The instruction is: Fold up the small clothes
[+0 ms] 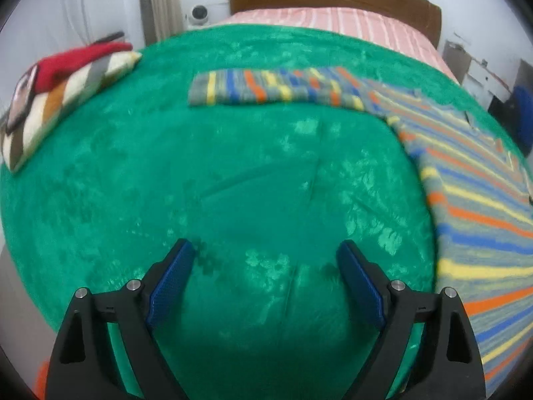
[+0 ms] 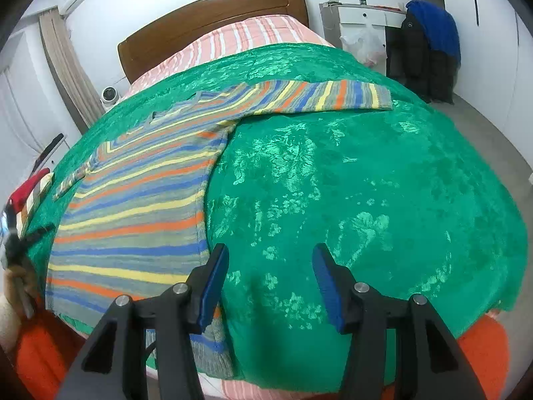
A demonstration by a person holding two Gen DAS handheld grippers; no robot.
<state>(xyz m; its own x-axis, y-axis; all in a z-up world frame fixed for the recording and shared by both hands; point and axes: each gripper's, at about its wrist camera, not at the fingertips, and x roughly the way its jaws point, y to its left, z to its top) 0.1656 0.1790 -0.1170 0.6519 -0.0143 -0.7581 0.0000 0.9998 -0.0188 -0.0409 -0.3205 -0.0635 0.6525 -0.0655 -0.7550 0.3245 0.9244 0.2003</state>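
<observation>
A striped sweater (image 2: 133, 206) in grey, blue, yellow and orange lies flat on the green blanket (image 2: 366, 183), sleeves spread out. In the left wrist view its body (image 1: 483, 233) fills the right side and one sleeve (image 1: 266, 88) stretches left across the far part. In the right wrist view the other sleeve (image 2: 326, 98) reaches right. My left gripper (image 1: 266, 253) is open and empty over bare blanket, left of the sweater. My right gripper (image 2: 270, 256) is open and empty, its left finger (image 2: 213, 283) over the sweater's right edge near the hem.
A striped cushion with a red garment on it (image 1: 63, 80) lies at the blanket's far left. The bed has a pink striped sheet (image 1: 333, 20) and a wooden headboard (image 2: 213, 23). An orange cover (image 2: 483, 350) shows under the blanket's near edge. A desk with dark jackets (image 2: 429, 43) stands at the right wall.
</observation>
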